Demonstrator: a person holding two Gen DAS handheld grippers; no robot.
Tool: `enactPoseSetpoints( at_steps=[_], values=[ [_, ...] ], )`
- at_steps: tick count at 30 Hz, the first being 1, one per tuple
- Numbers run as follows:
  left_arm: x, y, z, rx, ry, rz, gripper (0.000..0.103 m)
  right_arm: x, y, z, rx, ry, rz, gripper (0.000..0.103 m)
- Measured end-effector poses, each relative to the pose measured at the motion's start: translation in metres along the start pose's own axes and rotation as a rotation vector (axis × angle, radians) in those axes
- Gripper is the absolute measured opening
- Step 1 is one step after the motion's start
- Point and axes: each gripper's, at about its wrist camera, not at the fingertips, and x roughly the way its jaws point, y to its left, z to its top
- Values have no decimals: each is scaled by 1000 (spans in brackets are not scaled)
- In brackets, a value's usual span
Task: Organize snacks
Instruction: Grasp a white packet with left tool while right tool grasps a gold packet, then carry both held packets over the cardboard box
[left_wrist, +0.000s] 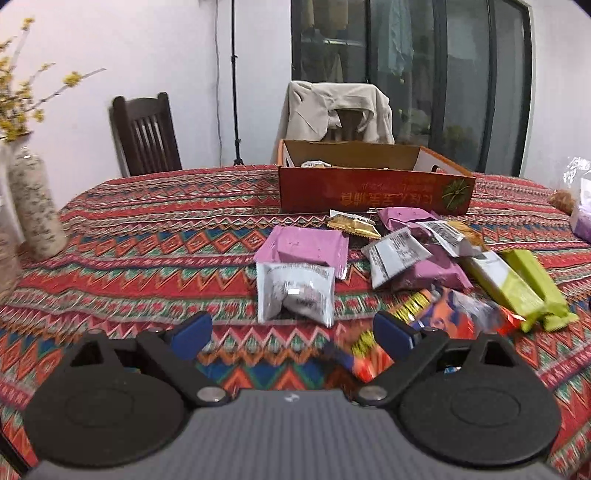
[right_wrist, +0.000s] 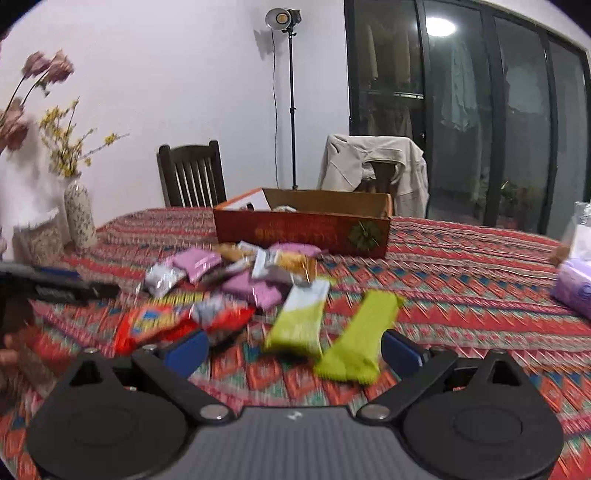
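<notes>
Fingers (left_wrist: 291, 334) left wide, empty | silver packet (left_wrist: 295, 291) just ahead | right fingers (right_wrist: 293, 349) wide, green packet (right_wrist: 356, 332) between

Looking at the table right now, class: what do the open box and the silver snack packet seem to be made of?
Open box: probably cardboard, with a plain brown inside and a glossy red printed outside. Silver snack packet: likely metallised plastic film, crinkled, catching bright glints.

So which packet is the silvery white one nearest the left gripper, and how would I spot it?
Start at the open orange cardboard box at the far side of the patterned tablecloth; the snack pile lies just in front of it. At the pile's near left edge, a pink packet lies flat, and the silvery white packet overlaps its near edge. It alone is silver with small dark print.
</notes>
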Motion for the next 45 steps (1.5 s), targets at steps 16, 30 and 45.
enactPoseSetpoints(
  at_steps=[16, 30, 45],
  values=[
    [89, 5, 16, 12, 73, -46, 69, 193, -25, 57, 160, 147, 129, 83],
    [65, 2, 19, 24, 8, -38, 43, 177, -15, 58, 88, 78, 151, 33],
    [-86, -6, -8, -75, -112, -48, 42, 12, 11, 24, -39, -17, 82, 21]
  ],
)
